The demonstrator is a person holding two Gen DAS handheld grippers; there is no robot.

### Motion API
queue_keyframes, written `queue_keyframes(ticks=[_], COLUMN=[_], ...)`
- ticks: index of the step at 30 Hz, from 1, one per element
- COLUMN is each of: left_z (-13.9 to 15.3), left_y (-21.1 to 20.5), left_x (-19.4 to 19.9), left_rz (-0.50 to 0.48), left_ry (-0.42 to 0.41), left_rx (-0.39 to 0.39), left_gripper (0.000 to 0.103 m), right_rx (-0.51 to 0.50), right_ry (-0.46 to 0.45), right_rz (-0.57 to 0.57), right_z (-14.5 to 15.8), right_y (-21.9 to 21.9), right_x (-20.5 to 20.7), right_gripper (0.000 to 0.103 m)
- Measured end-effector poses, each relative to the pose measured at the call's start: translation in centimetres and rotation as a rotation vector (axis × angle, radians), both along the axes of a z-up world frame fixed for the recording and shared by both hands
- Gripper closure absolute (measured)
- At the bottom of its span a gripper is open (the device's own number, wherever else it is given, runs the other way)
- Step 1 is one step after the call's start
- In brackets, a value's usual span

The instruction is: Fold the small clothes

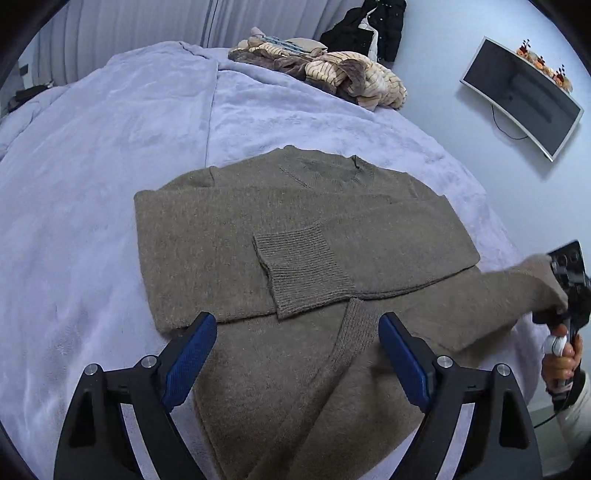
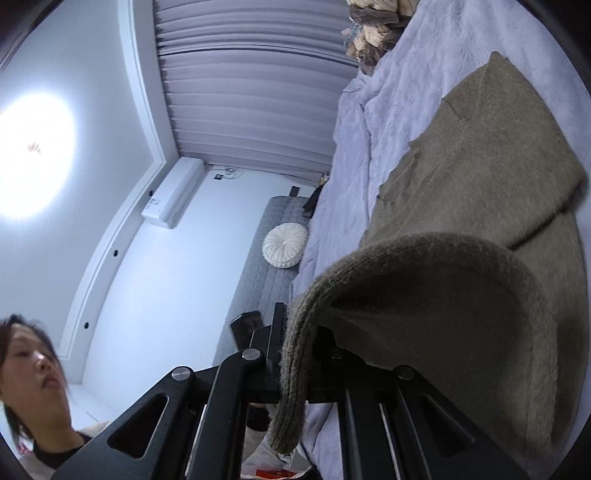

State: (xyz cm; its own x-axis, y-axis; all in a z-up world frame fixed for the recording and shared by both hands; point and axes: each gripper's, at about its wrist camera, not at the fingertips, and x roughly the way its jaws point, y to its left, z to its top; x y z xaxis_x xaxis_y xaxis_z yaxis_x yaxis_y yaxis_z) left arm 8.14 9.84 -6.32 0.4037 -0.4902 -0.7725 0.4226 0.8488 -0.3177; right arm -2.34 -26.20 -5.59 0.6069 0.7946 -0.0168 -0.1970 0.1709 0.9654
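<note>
A brown knit sweater (image 1: 295, 221) lies spread on the bed, one sleeve folded across its body with the ribbed cuff (image 1: 303, 269) near the middle. Low over its near part hovers my left gripper (image 1: 297, 328), open, blue pads wide apart with nothing pinched between them. At the right edge a hand holds my right gripper (image 1: 565, 291), which pulls a stretched part of the sweater off the bed's side. In the right wrist view, turned on its side, my right gripper (image 2: 295, 325) is shut on the sweater's ribbed edge (image 2: 291, 369). The knit (image 2: 480, 184) drapes over and hides one finger.
The lavender blanket (image 1: 92, 184) covers the bed. A pile of striped clothes (image 1: 332, 70) sits at the far end, a dark garment (image 1: 373, 26) hangs behind it. A screen (image 1: 524, 96) is on the right wall. A grey couch with a round cushion (image 2: 284, 245) stands beyond; a person (image 2: 33, 369) is close by.
</note>
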Motion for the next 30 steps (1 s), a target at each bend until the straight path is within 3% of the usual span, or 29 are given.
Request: queue_keyframes(ticks=[3,6,14,18,20,21,22,26,30], left_z=[0.0,-0.6,-2.7,-2.3,-2.4,-2.5,-2.6,-1.0,3.6], left_y=[0.2,-1.4,-8.6,-10.8,-11.0,-11.0,-11.0,-9.0,-4.8], left_x=[0.0,-0.7,-3.0,-5.5,-6.1,-6.2,-6.4,-6.9,-5.3], left_rz=[-0.029,-0.144,-0.379,-0.473,-0.489,-0.5,-0.499,-0.432,-0.25], left_ry=[0.044,0.114,0.189,0.113,0.108,0.132,0.147,0.071,-0.054], left_rx=[-0.059,-0.076,0.052,0.136,0.137,0.122,0.123,0.076,-0.058], left_gripper=[0.014,0.014,0.014,0.015,0.042,0.077,0.094,0.094,0.094], right_rx=[-0.01,-0.011,-0.011,-0.005,0.0,-0.002,-0.005,-0.02,-0.041], right_ry=[-0.037,-0.023,0.074,0.101,0.108,0.112,0.115,0.109,0.072], right_rz=[0.008,0.004,-0.027,-0.056,-0.059,-0.058,-0.058,-0.069,-0.071], right_z=[0.9,0.3,-3.1,-3.9,-4.2,-4.1,-4.1,-3.2,-1.1], right_y=[0.3,0.5,0.5,0.0,-0.1,-0.1,-0.1,0.1,0.2], right_x=[-4.4,-7.6,-11.8,-12.9,-13.1,-13.0,-13.1,-12.3,-11.0], right_gripper=[0.096,0.095,0.094,0.093,0.093,0.093,0.093,0.093,0.093])
